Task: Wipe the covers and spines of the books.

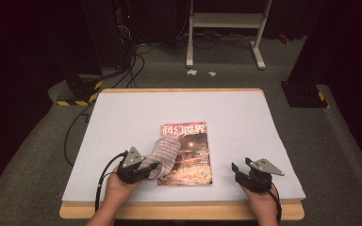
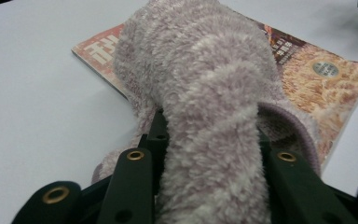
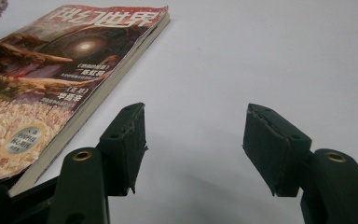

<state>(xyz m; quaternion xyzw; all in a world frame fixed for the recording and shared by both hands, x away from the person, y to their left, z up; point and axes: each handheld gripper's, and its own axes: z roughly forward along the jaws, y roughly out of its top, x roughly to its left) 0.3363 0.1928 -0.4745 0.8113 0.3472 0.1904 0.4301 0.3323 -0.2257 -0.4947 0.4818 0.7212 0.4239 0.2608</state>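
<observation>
Item: fuzzy sock [image 1: 164,153], pale mauve-grey with lighter stripes. Long axis runs from the near-left, at the left claw [image 1: 152,168], away and slightly rightward across the magazine [image 1: 193,157]. The closed end points toward the far side of the bench [image 1: 235,108], near the magazine's title; the cuff end is at the claw. In the left gripper view the sock [image 2: 205,93] rises straight out from between the two black jaws, which press on its sides; a fold of the cuff hangs off to the right of the jaws. Left claw: closed on the sock.

Location: sock lies over the left half of the magazine cover, its near end overhanging the magazine's left edge toward the bench.

Magazine: flat on the white bench surface, spine toward the left, title at the far end.

Right claw [image 1: 238,170]: well apart from the sock, to the right of the magazine. In the right gripper view its jaws stand wide with only bare bench between them [image 3: 193,144]; the magazine [image 3: 51,84] lies just beside its left jaw
</observation>
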